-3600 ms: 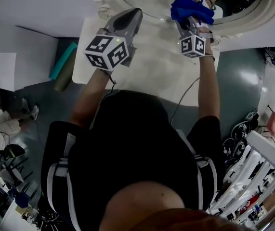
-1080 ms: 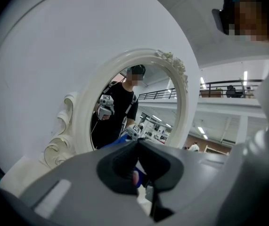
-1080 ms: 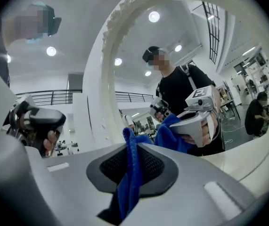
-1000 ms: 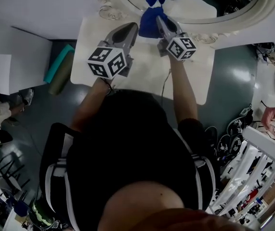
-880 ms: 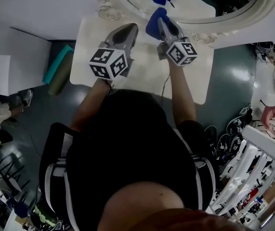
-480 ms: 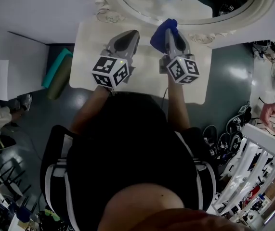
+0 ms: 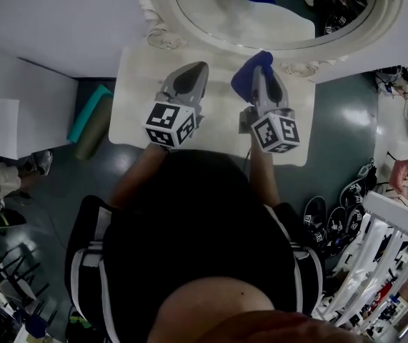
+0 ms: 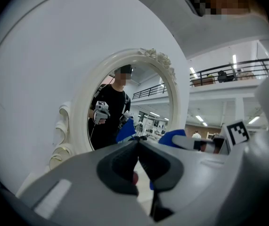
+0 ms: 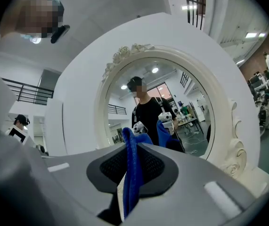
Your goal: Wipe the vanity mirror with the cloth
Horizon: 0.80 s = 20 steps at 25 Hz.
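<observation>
Right gripper [image 9: 133,146] pinches the blue cloth [image 9: 130,182] in closed jaws above the vanity top [image 7: 136,84], facing the oval vanity mirror [image 7: 239,20], ready to wipe; left gripper [image 8: 138,145], jaws pressed together empty, waits alongside

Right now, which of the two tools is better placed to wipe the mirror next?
The right, I'd judge. The right tool is shut on the blue cloth and points toward the mirror. The left tool is shut on nothing, so it couldn't wipe.
</observation>
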Each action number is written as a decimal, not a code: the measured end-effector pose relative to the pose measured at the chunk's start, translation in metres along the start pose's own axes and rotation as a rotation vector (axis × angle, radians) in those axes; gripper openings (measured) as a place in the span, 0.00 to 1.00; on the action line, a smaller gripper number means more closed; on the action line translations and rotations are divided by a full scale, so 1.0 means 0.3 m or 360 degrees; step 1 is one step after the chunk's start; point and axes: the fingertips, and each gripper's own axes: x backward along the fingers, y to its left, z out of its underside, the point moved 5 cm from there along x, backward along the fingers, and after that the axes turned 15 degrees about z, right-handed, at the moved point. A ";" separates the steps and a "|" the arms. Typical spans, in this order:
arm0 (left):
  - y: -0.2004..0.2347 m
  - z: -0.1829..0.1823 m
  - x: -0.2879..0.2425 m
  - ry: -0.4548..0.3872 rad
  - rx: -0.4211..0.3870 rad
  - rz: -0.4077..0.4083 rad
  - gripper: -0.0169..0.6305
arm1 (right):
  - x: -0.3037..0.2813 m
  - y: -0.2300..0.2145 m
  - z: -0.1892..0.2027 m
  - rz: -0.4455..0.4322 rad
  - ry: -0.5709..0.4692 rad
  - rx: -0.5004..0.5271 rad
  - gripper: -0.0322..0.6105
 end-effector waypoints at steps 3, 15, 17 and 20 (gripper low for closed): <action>0.002 0.011 0.007 0.0003 -0.0006 -0.0012 0.04 | 0.006 0.001 0.009 0.0004 0.0007 0.0013 0.11; -0.005 -0.004 -0.013 0.0001 -0.0004 0.0023 0.04 | 0.011 0.018 -0.050 -0.0005 -0.0045 0.0036 0.11; -0.007 -0.005 -0.016 0.0004 -0.0009 0.0029 0.04 | 0.013 0.022 -0.056 -0.0006 -0.0047 0.0048 0.11; -0.007 -0.002 -0.018 0.0016 -0.0015 0.0024 0.04 | 0.015 0.025 -0.057 -0.0003 -0.0040 0.0065 0.11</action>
